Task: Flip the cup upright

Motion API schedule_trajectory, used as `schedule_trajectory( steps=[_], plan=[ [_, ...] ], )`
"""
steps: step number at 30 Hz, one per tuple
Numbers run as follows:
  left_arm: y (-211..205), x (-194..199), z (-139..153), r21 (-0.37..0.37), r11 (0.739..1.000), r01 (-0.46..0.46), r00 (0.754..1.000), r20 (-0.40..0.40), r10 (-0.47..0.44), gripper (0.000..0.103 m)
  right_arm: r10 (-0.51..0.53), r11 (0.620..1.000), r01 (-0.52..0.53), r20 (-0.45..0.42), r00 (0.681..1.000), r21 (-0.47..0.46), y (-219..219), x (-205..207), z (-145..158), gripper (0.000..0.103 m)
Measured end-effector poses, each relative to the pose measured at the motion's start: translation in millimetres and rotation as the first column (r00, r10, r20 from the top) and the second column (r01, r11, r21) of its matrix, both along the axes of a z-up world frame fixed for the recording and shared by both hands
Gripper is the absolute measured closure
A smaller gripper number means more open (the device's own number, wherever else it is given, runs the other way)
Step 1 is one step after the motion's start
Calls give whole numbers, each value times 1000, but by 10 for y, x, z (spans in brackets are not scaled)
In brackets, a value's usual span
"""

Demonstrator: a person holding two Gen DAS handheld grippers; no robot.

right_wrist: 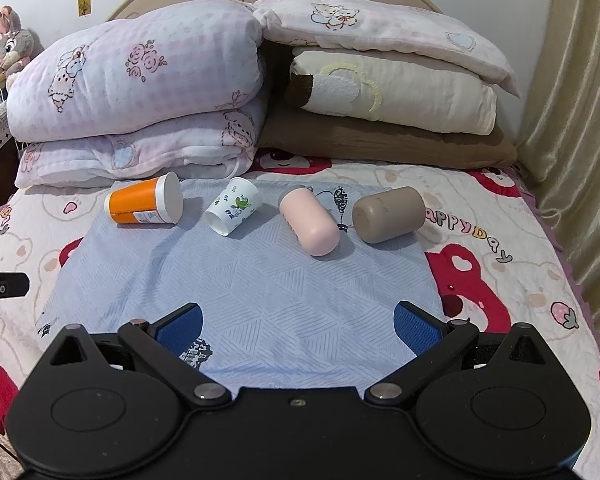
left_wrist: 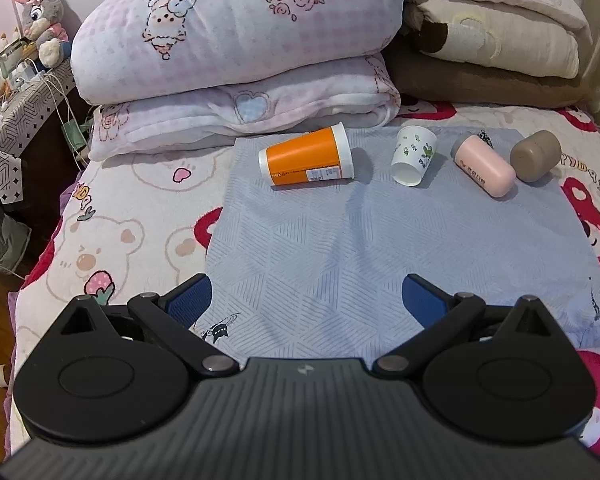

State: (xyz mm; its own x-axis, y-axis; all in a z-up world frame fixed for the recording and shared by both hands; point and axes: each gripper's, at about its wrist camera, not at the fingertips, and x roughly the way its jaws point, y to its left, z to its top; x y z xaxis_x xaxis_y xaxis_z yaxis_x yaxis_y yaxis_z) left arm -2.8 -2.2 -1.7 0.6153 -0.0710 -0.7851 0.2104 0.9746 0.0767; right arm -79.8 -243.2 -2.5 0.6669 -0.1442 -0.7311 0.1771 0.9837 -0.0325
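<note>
Several cups lie on their sides in a row on a light blue cloth (left_wrist: 320, 248) (right_wrist: 240, 280) on the bed: an orange and white cup (left_wrist: 306, 158) (right_wrist: 144, 204), a white paper cup with green print (left_wrist: 414, 156) (right_wrist: 233, 212), a pink cup (left_wrist: 486, 166) (right_wrist: 310, 222) and a brown cup (left_wrist: 536, 156) (right_wrist: 388, 214). My left gripper (left_wrist: 307, 300) is open and empty, well short of the cups. My right gripper (right_wrist: 298, 328) is open and empty too, near the cloth's front edge.
Folded pink quilts (left_wrist: 236, 48) (right_wrist: 140, 92) and stacked pillows (left_wrist: 492, 40) (right_wrist: 388, 92) lie right behind the cups. A nightstand with a plush rabbit (left_wrist: 42, 20) stands left of the bed. A curtain (right_wrist: 572, 120) hangs at the right. Part of the left gripper (right_wrist: 0, 288) shows at the right view's left edge.
</note>
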Motion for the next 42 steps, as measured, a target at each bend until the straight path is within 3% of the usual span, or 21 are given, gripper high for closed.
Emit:
schedule_trajectory(
  steps=[29, 36, 42],
  plan=[
    [22, 6, -19, -22, 1000, 5, 1000, -2, -5, 0, 19, 1000, -19, 1, 1000, -10, 32, -21, 26, 0],
    [123, 25, 42, -100, 994, 32, 999, 41, -28, 0, 94, 996, -93, 109, 990, -8, 83, -48, 220, 0],
    [164, 295, -26, -40, 990, 136, 989, 62, -134, 1, 244, 963, -263, 227, 943, 57, 57, 179, 226, 0]
  ],
)
